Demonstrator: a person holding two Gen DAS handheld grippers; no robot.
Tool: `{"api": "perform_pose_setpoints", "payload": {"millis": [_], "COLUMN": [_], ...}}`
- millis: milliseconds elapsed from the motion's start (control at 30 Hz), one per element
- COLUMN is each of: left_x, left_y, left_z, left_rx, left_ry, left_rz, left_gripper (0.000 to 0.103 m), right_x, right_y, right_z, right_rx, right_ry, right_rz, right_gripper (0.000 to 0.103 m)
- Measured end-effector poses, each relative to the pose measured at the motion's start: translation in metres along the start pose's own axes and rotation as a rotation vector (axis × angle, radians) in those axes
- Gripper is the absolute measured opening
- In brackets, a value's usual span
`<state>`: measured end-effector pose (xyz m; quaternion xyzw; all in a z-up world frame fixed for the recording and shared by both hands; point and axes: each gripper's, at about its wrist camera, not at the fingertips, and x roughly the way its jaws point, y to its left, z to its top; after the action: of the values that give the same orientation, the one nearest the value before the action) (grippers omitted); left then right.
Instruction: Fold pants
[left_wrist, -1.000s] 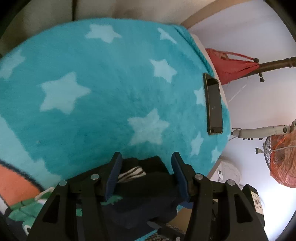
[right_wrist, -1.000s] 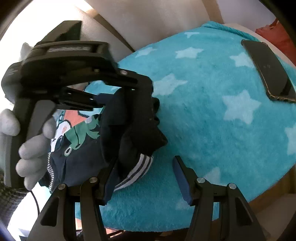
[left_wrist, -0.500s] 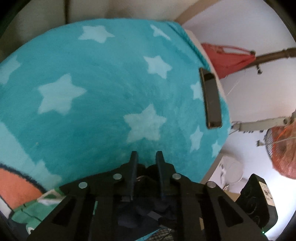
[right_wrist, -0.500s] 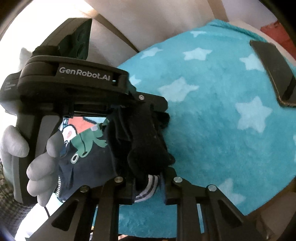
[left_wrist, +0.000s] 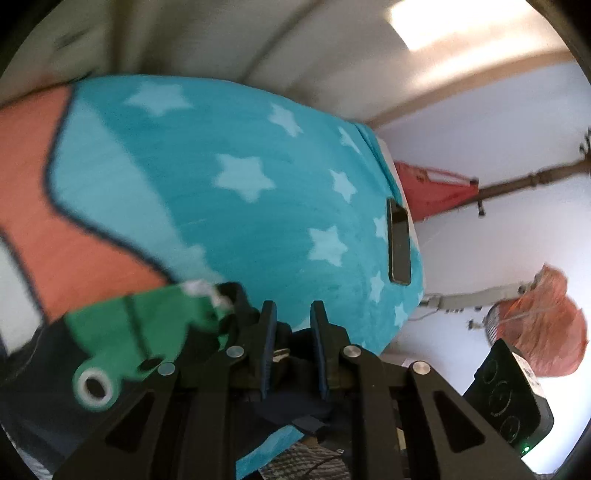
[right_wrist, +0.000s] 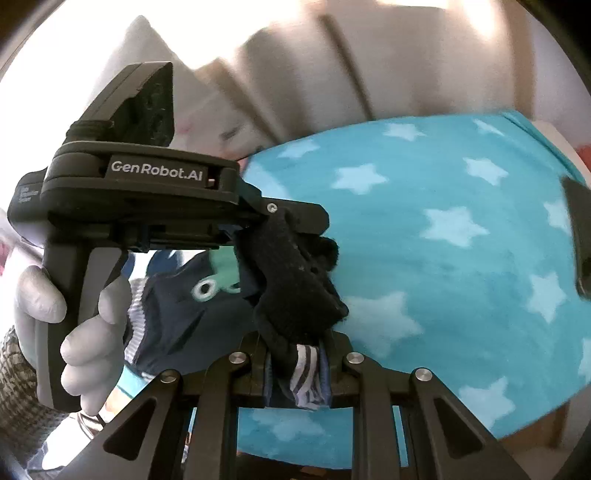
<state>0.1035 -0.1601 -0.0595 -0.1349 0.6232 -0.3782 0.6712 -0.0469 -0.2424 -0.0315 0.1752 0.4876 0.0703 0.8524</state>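
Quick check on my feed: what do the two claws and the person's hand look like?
Both claws are black linkage frames with silver rivets and blue pads. The left claw's body reads "GenRobot.AI" in white. The gloved hand wears a light grey glove and a grey knit sleeve.

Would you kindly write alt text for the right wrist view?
The right tongs pinch the striped cuff of dark navy pants, whose other end the left tongs hold, above a teal star-patterned blanket.

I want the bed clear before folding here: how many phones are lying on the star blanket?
1. A dark slab-shaped phone lies flat near the right edge of the fluffy turquoise star-patterned blanket; the right wrist view shows it at the frame's right edge. Others may be hidden under the dark pants.
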Motion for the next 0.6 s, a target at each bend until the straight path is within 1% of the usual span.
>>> {"api": "perform_pose_setpoints", "payload": {"millis": [100,200,267,300,333,400,467,500,567,600], "left_x": [-0.015,-0.029,-0.039,-0.044,-0.052,-0.072,-0.093,-0.104,-0.129,-0.138], "left_y": [0.022,0.045,0.061,0.067,0.072,0.080,0.083,0.083,0.080,0.079], "left_z": [-0.009,-0.020,-0.027,-0.031,-0.036,-0.046,-0.056,-0.061,-0.072,-0.076], "left_rx": [-0.047,-0.106,-0.151,-0.165,-0.177,-0.184,-0.181,-0.173,-0.134,-0.116], "left_ry": [-0.027,-0.060,-0.079,-0.088,-0.101,-0.146,-0.200,-0.231,-0.307,-0.333], "left_rz": [-0.020,-0.044,-0.056,-0.059,-0.053,-0.026,0.028,0.064,0.155,0.185], "left_gripper": [0.018,0.018,0.025,0.028,0.032,0.037,0.046,0.046,0.050,0.051], "right_x": [0.012,0.026,0.037,0.045,0.055,0.068,0.077,0.078,0.076,0.072], "right_y": [0.025,0.048,0.062,0.068,0.071,0.080,0.092,0.097,0.106,0.110], "right_z": [0.000,-0.001,-0.004,-0.006,-0.007,-0.011,-0.018,-0.019,-0.020,-0.020], "right_rx": [-0.070,-0.139,-0.175,-0.194,-0.210,-0.236,-0.264,-0.274,-0.294,-0.302], "right_ry": [0.030,0.064,0.097,0.120,0.140,0.173,0.203,0.210,0.220,0.226], "right_rz": [0.014,0.028,0.039,0.044,0.044,0.050,0.067,0.076,0.103,0.120], "right_gripper": [0.021,0.023,0.024,0.028,0.034,0.043,0.050,0.053,0.053,0.053]}}
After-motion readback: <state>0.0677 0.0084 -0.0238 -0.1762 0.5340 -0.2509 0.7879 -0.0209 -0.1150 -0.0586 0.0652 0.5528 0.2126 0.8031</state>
